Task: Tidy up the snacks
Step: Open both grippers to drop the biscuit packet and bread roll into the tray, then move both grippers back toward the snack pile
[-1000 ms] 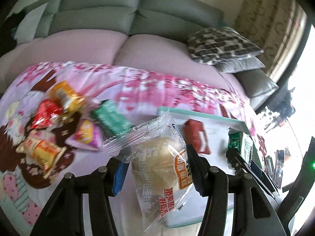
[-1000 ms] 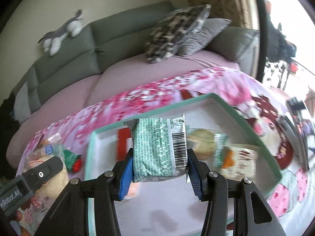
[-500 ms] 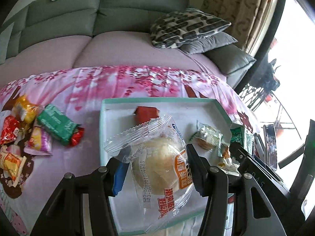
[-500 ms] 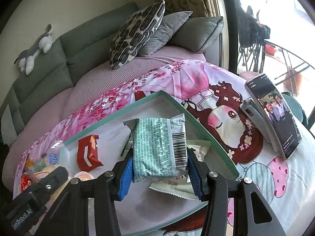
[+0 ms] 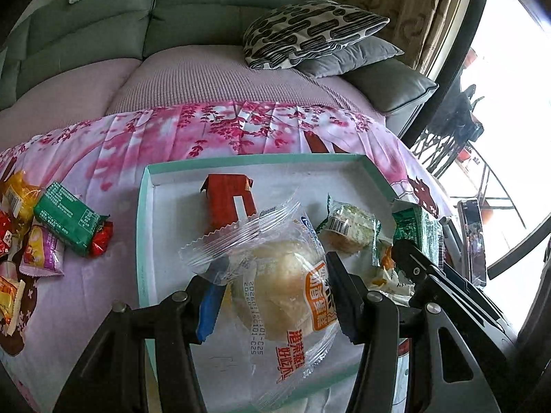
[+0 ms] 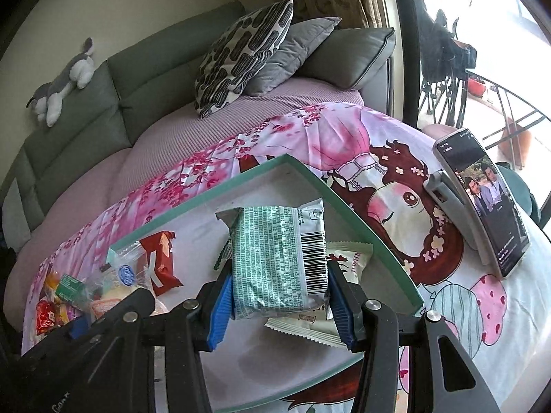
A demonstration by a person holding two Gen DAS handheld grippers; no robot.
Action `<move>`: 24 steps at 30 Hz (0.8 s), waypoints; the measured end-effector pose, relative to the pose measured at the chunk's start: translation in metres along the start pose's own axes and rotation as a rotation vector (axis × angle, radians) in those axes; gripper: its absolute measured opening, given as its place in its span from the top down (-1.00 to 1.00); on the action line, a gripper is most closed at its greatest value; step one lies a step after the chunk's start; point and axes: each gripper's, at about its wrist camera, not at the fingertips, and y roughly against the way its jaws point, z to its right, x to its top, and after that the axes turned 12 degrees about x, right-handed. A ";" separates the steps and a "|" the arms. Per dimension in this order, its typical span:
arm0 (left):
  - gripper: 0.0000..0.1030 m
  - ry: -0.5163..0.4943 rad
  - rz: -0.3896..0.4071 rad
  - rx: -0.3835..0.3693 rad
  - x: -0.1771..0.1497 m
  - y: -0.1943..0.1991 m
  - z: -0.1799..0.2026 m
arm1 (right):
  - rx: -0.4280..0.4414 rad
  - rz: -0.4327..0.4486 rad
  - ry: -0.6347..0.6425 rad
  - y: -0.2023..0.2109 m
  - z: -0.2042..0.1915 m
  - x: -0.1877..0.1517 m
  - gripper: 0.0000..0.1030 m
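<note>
- My left tongs [image 5: 272, 296] pinch a bun in a clear wrapper [image 5: 286, 289] from both sides, holding it over the near half of the tray [image 5: 143, 227].
- My right tongs [image 6: 279, 296] pinch a green-and-white snack pack [image 6: 275, 258], barcode side facing me, over the tray's right part.
- Under that pack, at about 5 o'clock from it, a white wrapper [image 6: 347, 261] lies in the tray.
- In the left view, at 1 o'clock from the bun, a small wrapped cake [image 5: 347, 230] lies in the tray.
- At 11 o'clock from the bun a red packet [image 5: 229, 199] lies near the tray's far wall.
- Out at 9 o'clock, on the pink cloth of the table [image 5: 103, 158], loose snacks wait: a green packet [image 5: 65, 220] touching a red candy [image 5: 101, 241], a purple packet [image 5: 43, 251] and a yellow one [image 5: 17, 196].
- At 3 o'clock in the right view, a phone [image 6: 482, 199] leans in its stand, well outside the tray.
- Furthest off, a grey sofa [image 5: 206, 10] carries a patterned cushion [image 5: 306, 31] and a plush toy [image 6: 62, 82].
</note>
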 end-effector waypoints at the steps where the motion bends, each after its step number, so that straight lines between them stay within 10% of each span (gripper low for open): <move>1: -0.13 0.003 0.001 0.001 0.000 0.001 0.000 | 0.001 0.000 -0.001 0.000 0.000 0.000 -0.04; 10: -0.32 0.037 0.017 0.021 0.004 0.010 -0.011 | 0.004 -0.011 0.000 -0.003 -0.002 -0.001 -0.11; 24: -0.80 0.183 0.019 0.147 0.006 0.005 -0.061 | -0.036 -0.049 0.110 -0.015 -0.020 -0.006 -0.88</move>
